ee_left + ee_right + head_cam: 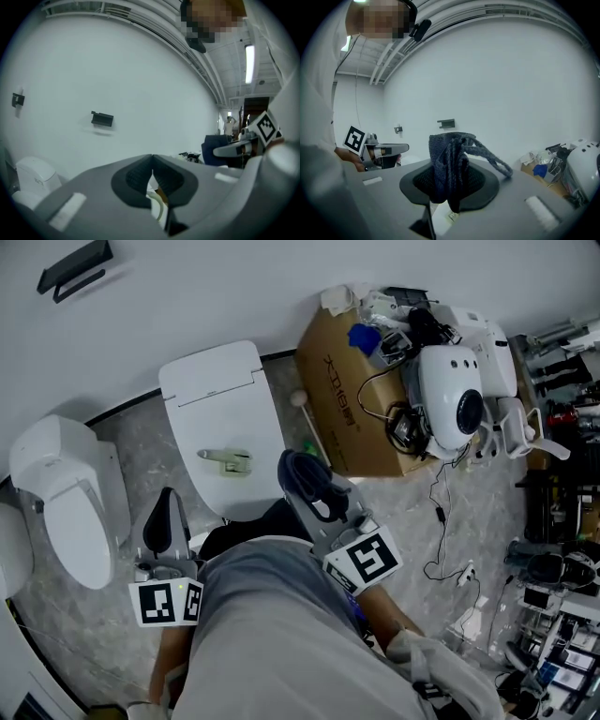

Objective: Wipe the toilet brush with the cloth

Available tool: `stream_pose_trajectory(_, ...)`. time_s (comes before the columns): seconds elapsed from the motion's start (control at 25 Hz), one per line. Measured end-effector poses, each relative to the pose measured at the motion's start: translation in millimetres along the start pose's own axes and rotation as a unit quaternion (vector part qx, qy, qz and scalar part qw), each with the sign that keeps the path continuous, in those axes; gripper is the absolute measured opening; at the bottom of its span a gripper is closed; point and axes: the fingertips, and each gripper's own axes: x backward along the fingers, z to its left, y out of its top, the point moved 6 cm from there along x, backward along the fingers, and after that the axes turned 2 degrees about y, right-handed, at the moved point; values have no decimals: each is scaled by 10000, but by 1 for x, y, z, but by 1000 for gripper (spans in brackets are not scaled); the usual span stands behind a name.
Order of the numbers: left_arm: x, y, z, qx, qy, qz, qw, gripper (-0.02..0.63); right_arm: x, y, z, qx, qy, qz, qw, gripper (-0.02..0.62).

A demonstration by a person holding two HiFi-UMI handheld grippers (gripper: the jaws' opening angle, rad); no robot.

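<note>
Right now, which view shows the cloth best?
Right gripper view: the cloth sits centred, knit visible, clamped in the fingers. Head view shows it small and dark; left gripper view, only a distant dark patch.

1. A white toilet point(220, 418) with its lid down stands against the wall, mid-frame in the head view.
2. A second white toilet point(66, 507) stands to its left, apart from it, on the grey marbled floor point(136, 456).
3. A brown cardboard box point(352, 399) sits just right of the first toilet, its open top full of clutter, something blue point(364, 337) among it.
4. A white rounded device point(455, 395) with a dark oval face lies against the box's right side.
5. Black cables point(439, 521) trail over the floor below that device.
6. A black bracket point(75, 268) is fixed high on the white wall.
7. In the left gripper view, a lit ceiling strip light point(249, 57) hangs above a distant standing person point(229, 125).
</note>
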Motion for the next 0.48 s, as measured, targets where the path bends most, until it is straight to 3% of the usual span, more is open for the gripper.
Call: stream_pose_trajectory(0.48,3,2,4,47,-35,-71,10000,0,-5,2,18,2,107,87,9999,100)
